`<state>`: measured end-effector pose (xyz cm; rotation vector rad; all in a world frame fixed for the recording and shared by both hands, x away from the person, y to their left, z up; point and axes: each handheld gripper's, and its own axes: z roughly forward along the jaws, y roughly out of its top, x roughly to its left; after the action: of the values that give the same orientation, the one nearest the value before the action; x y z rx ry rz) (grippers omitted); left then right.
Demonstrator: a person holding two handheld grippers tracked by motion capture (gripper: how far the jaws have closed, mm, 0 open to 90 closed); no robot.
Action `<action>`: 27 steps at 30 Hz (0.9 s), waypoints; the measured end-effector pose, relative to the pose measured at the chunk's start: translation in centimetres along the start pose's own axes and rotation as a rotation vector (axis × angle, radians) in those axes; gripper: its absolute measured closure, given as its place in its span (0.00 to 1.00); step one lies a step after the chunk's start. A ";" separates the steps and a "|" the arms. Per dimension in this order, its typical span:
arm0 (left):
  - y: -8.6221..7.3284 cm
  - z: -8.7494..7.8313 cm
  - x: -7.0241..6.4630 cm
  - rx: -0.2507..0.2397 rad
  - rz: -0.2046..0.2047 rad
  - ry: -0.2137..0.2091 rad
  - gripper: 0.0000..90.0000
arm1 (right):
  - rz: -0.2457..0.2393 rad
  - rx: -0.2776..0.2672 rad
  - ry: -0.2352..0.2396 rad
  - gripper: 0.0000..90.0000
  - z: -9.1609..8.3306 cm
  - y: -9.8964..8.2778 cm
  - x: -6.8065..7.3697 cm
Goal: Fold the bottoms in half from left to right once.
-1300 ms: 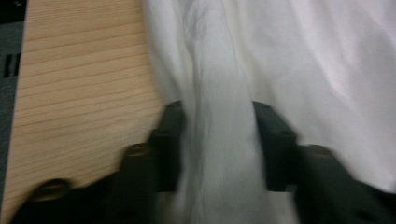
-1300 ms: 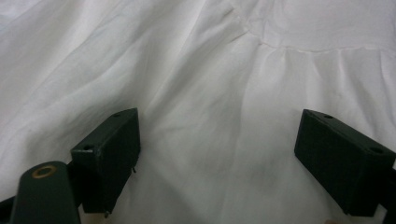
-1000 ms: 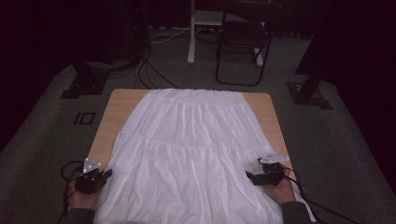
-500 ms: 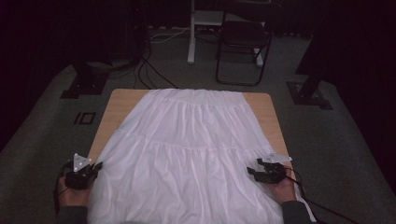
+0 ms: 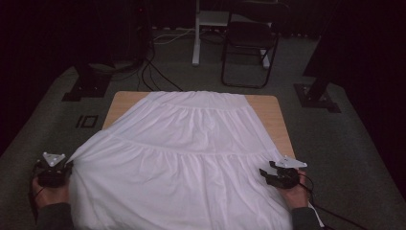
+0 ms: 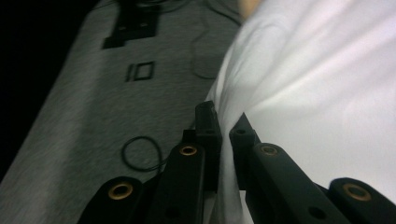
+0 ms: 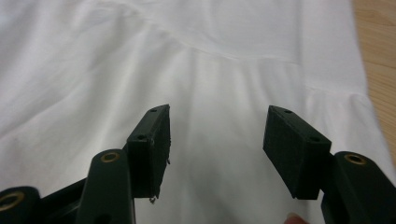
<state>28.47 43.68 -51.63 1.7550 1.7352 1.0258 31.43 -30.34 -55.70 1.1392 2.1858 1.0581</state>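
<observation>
Left claw (image 5: 67,167) pinched shut — right claw (image 5: 265,173) spread wide, hovering.

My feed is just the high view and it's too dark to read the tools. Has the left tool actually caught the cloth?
Observer: Yes. In the left gripper view the left tool is shut on the edge of the cloth.
Operator: And the right one?
Observer: The right tool is open, jaws wide apart above the cloth, pinching nothing.
Operator: What's past the cloth on the left?
Observer: A loop of cable on the grey floor.
</observation>
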 end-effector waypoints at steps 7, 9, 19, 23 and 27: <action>0.3 -1.0 0.8 -0.006 0.006 0.020 0.97 | 0.002 0.009 -0.024 0.44 -0.2 -0.2 -0.2; 0.3 -1.4 0.3 -0.023 0.017 0.003 0.97 | 0.006 0.010 -0.024 0.44 -0.2 -0.2 -0.2; 2.0 -5.6 -3.1 -0.156 0.085 -0.164 0.96 | 0.005 0.031 -0.017 0.45 0.3 -0.4 -0.3; 2.8 -7.1 -4.5 -0.195 0.114 -0.255 0.96 | 0.009 0.048 -0.013 0.44 0.8 -0.7 -0.4; 3.7 -8.3 -6.1 -0.220 0.152 -0.314 0.96 | 0.013 0.053 -0.012 0.43 1.1 -0.9 -0.4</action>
<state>24.83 35.87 -44.81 1.8131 1.2661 0.9056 31.97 -30.55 -57.00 1.1814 2.2122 1.0012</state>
